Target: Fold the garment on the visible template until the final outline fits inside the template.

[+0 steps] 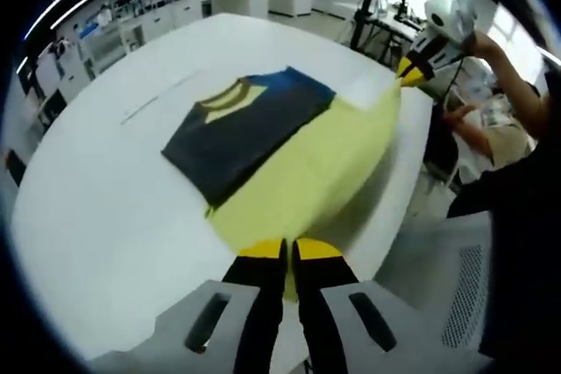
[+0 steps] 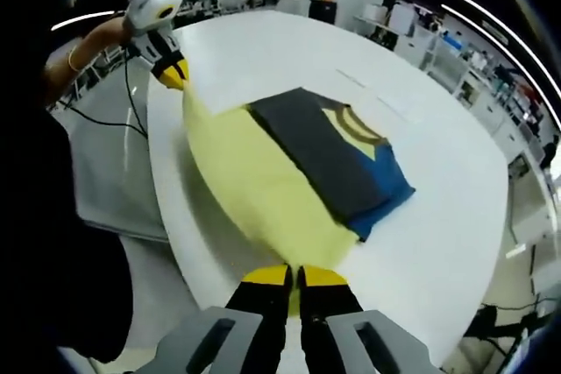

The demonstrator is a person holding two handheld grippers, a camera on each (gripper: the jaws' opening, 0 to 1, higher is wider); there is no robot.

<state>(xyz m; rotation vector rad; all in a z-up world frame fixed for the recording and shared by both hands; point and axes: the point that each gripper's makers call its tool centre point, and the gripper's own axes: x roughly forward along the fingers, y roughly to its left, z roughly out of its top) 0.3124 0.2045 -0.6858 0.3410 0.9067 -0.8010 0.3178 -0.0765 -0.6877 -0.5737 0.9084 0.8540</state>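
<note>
A wide white tabletop [image 1: 105, 208] is sitting in a bright open workroom, with rows of desks and ceiling light strips running behind it; in the left gripper view a shirt [image 1: 289, 159] is lying on the tabletop, its dark grey and blue top part with a yellow collar resting flat, its yellow lower part being lifted off the surface and stretched taut; the left tongs [image 1: 289, 256] are rising from the bottom of the view with their yellow-tipped jaws pressed together on one corner of the yellow hem; the right tongs [image 1: 412, 72] are showing at the upper right, held by a person's hand [image 1: 485, 43], pinching the other hem corner out past the tabletop's edge.

In the right gripper view the tabletop [image 2: 438, 216] is curving away toward the desks; the shirt [image 2: 298, 172] is spreading from its grey and blue part into the raised yellow sheet; the right tongs [image 2: 294, 279] are clamping the near hem corner between closed jaws; the left tongs [image 2: 173, 76] are gripping the far corner at the upper left, with a hand [image 2: 110, 32] behind them.
</note>
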